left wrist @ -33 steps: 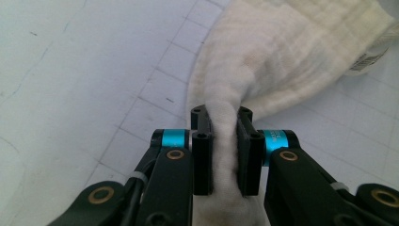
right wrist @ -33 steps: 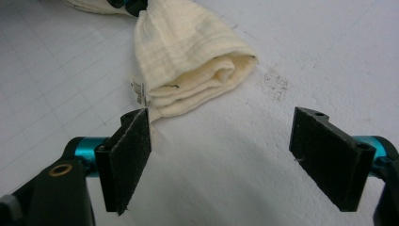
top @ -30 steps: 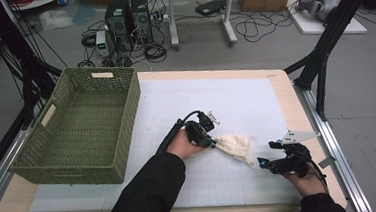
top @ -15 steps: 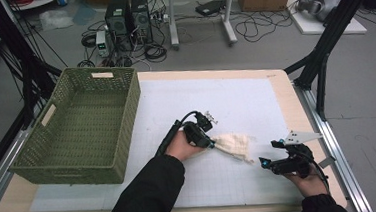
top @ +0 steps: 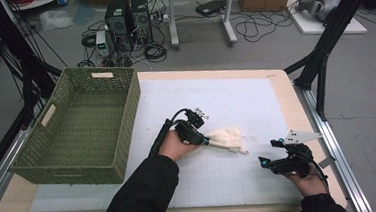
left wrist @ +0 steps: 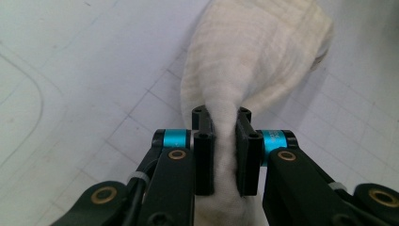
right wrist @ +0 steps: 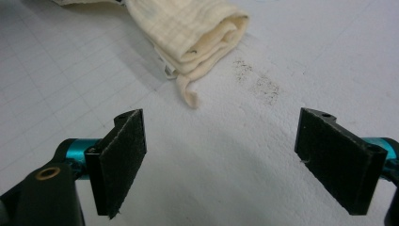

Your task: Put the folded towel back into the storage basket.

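My left claw (left wrist: 221, 141): it is pinched almost shut on a bunch of the cloth (left wrist: 254, 52). The soft stuff is squeezed thin between the two black pads.
My right claw (right wrist: 221, 160): it is wide open and has nothing in it. It waits low at the right of the high view, near the cloth's far end but not touching it.
Where the cloth is: in the middle of the high view, on the white mat (top: 236, 102), a bit right of my left hand (top: 171, 146). In the right gripper view it sits at the top, just past my open pads.
How the cloth looks: cream and soft, with a faint square pattern. It is folded or rolled into a thick little bundle. One small curly corner sticks out at the end. It looks squishy and floppy.
What is done: I think the grab is done, since my left claw has a good hold.
What is left: I guess the cloth goes into the green basket (top: 82, 128) at the left of the high view. The basket looks empty, so the carry and the drop are not done yet.
Other thing: there is a small grey smudge (right wrist: 259, 84) on the mat by the cloth.
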A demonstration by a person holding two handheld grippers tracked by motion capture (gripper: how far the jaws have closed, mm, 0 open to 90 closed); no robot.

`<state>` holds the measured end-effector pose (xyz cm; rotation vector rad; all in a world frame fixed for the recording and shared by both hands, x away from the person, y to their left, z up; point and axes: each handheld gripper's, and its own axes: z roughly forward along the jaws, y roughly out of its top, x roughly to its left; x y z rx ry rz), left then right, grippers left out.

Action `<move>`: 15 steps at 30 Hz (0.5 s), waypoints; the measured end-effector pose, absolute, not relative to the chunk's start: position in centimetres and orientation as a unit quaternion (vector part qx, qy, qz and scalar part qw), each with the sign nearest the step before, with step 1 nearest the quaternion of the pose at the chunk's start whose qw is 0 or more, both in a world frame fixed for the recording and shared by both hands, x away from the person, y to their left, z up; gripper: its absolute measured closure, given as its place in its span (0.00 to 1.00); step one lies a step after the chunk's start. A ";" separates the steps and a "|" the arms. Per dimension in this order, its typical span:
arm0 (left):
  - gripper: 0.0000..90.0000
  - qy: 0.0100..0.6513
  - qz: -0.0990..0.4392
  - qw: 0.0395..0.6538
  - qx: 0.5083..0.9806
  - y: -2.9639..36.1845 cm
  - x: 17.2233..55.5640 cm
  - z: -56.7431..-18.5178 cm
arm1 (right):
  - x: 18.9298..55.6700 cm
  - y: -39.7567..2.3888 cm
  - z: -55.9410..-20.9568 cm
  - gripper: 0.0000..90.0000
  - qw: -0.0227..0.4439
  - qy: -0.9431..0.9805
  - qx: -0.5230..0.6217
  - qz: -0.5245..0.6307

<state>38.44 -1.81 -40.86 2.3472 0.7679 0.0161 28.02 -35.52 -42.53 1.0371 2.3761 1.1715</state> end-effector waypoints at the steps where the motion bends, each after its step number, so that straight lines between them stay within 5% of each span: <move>1: 0.89 0.301 0.009 0.327 0.896 -1.5 38.4 -40.7 | 28.0 -35.5 -42.5 0.18 0.148 0.827 0.360 0.406; 15: 0.90 0.365 0.009 0.391 0.845 2.5 38.1 -38.4 | 28.3 -35.0 -42.5 0.18 0.147 0.830 0.354 0.405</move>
